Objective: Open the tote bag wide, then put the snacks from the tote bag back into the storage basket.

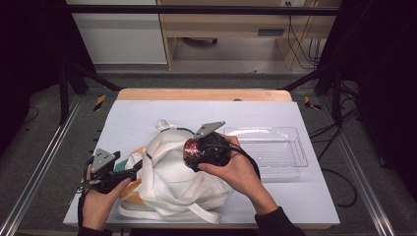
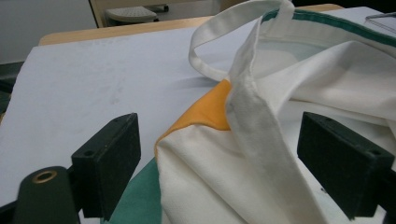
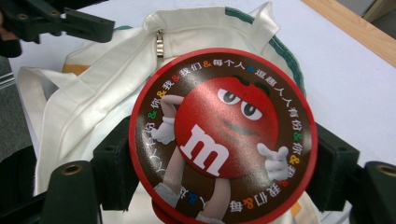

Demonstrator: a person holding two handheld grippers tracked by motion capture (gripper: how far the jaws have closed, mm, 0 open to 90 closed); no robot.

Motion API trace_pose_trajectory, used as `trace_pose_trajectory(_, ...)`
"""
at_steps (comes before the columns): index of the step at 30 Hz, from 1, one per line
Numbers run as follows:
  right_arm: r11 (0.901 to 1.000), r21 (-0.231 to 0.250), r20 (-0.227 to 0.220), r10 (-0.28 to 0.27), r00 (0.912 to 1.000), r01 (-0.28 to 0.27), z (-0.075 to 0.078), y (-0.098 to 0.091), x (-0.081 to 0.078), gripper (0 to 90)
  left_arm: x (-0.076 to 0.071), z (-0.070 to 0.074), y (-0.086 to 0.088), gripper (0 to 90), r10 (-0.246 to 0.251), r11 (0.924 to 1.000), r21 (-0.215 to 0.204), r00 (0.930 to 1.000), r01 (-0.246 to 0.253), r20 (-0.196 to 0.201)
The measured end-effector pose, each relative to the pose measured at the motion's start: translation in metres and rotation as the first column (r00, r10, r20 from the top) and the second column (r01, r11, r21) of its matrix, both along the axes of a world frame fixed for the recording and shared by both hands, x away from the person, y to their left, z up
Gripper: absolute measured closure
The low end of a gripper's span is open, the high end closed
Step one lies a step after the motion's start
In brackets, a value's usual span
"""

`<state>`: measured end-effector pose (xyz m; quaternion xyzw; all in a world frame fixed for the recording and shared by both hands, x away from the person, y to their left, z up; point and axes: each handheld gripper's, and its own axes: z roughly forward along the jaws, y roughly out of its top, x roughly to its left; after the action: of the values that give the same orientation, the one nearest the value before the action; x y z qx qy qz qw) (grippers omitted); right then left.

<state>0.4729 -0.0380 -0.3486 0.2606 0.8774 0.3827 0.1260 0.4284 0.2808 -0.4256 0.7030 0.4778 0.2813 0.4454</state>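
The bag [image 1: 172, 182] is white with orange and green parts. The round tin [image 3: 223, 135] is red and brown, with a red cartoon figure and coloured letters.

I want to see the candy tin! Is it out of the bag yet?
Yes, the round tin is out, clamped in the right gripper above the white bag. The left gripper, jaws open, straddles the bag's strap. The clear tray looks empty, so setting it down likely remains.

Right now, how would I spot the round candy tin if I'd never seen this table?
Find the white table and the floppy white cloth bag at its front. Just above the bag, the right gripper clamps a round red tin between its jaws. The lid shows a red cartoon candy with a white "m", unlike anything nearby.
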Motion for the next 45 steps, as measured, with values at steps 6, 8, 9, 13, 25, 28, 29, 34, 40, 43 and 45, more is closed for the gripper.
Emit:
trace_pose_trajectory(6,0.9998,0.007,0.013,0.016,0.9998,-0.016,0.011,-0.005,0.0,26.0,0.0,-0.002,0.006,14.0,0.016,0.9999,-0.006,0.9998,-0.016,0.006)
trace_pose_trajectory(8,0.9999,0.006,0.021,0.016,0.9997,-0.016,0.014,-0.007,0.0,25.9,-0.002,-0.003,0.009,13.9,0.021,0.9997,-0.009,0.9997,-0.021,0.009)
trace_pose_trajectory(9,0.9999,0.007,0.024,0.016,0.9996,-0.016,0.015,-0.009,0.0,26.0,-0.003,-0.003,0.011,14.0,0.028,0.9995,-0.01,0.9995,-0.028,0.01)
trace_pose_trajectory(13,0.9994,0.035,0.032,0.0,0.9995,-0.002,0.02,-0.019,-0.001,25.9,-0.004,-0.005,0.017,13.5,0.043,0.999,-0.011,0.999,-0.043,0.01)
trace_pose_trajectory(25,0.9963,0.046,0.038,-0.074,0.9965,0.072,0.028,-0.058,-0.003,25.9,-0.013,-0.014,0.024,12.9,0.059,0.9983,-0.003,0.9982,-0.059,0.007)
trace_pose_trajectory(28,0.9951,0.054,0.044,-0.085,0.9954,0.083,0.03,-0.064,-0.001,26.0,-0.017,-0.015,0.022,12.8,0.04,0.999,0.022,0.9991,-0.04,0.014)
trace_pose_trajectory(29,0.995,0.052,0.043,-0.087,0.9953,0.085,0.03,-0.066,0.0,26.0,-0.017,-0.015,0.022,12.7,0.037,0.999,0.024,0.9992,-0.038,0.016)
trace_pose_trajectory(34,0.9951,0.044,0.039,-0.09,0.9952,0.088,0.027,-0.069,0.003,26.0,-0.017,-0.015,0.026,11.4,0.037,0.9992,0.015,0.9992,-0.037,0.015)
trace_pose_trajectory(40,0.9945,0.027,0.035,-0.102,0.9941,0.101,0.024,-0.073,0.007,26.0,-0.021,-0.015,0.031,9.6,0.047,0.9989,0.002,0.9986,-0.047,0.022)
trace_pose_trajectory(43,0.9938,0.039,0.03,-0.106,0.9939,0.105,0.024,-0.078,0.009,26.0,-0.022,-0.017,0.033,8.5,0.04,0.9992,0.008,0.999,-0.04,0.019)
trace_pose_trajectory(45,0.9935,0.046,0.022,-0.105,0.9942,0.104,0.025,-0.082,0.011,26.0,-0.022,-0.017,0.034,8.4,0.033,0.9994,0.006,0.9992,-0.033,0.023)
